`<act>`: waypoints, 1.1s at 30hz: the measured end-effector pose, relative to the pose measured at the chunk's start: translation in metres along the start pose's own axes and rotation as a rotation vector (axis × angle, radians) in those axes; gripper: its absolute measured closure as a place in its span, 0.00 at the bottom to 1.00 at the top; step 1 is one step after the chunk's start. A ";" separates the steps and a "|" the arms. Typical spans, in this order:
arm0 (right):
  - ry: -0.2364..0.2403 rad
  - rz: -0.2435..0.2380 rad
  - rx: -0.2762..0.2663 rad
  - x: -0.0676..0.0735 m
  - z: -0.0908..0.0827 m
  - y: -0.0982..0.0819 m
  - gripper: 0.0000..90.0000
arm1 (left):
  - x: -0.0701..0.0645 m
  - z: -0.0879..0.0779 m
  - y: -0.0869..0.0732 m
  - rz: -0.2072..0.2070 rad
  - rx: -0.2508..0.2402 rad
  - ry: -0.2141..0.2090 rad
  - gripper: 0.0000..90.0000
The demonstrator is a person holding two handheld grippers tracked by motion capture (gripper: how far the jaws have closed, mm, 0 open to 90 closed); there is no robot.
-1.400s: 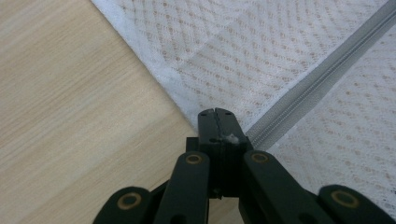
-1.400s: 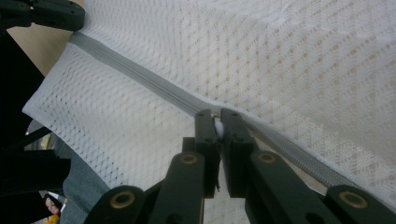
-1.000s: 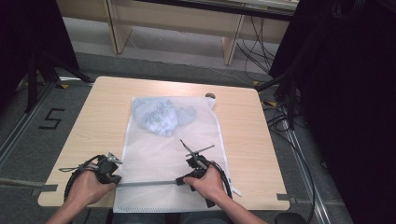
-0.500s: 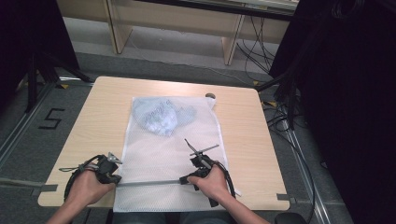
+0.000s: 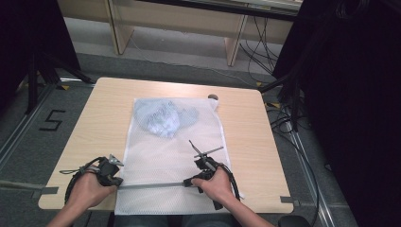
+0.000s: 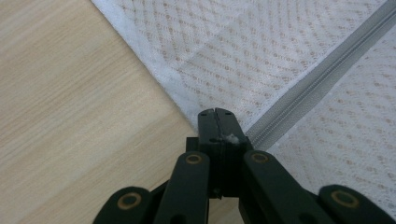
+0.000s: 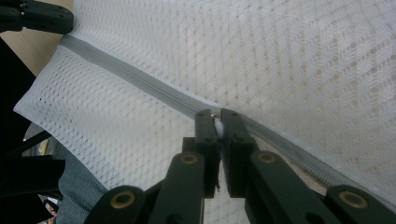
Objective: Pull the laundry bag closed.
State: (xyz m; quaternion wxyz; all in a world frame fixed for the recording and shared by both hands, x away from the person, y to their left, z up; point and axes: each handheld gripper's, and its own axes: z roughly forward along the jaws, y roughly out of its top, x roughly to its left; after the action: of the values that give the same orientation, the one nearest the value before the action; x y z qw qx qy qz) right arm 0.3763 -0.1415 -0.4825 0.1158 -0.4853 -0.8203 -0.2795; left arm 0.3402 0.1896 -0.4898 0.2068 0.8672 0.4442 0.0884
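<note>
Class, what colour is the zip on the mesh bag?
Grey zip, on the white bag; clearest in the right gripper view.

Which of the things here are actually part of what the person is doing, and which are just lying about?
In use:
- white mesh bag, with bluish cloth inside
- its grey zipper
- left gripper, shut at the zipper's end
- right gripper, shut on a small white piece at the zipper

Just there:
- wooden table
- small dark round thing near the table's far edge
- cables on the floor
</note>
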 end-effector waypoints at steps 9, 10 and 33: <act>-0.001 0.010 0.006 0.001 0.000 0.000 0.97 | 0.000 0.000 0.000 0.000 0.000 -0.001 1.00; -0.004 0.030 0.013 0.002 -0.001 0.000 0.97 | 0.000 0.000 0.000 0.001 0.001 0.000 1.00; -0.001 0.024 0.000 -0.004 -0.003 -0.004 0.97 | 0.000 0.000 0.000 -0.003 -0.001 -0.005 1.00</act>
State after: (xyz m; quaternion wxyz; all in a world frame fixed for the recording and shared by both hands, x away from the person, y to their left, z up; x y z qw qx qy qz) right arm 0.3750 -0.1473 -0.4833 0.1189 -0.4953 -0.8144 -0.2779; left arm 0.3402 0.1901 -0.4900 0.2086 0.8667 0.4448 0.0860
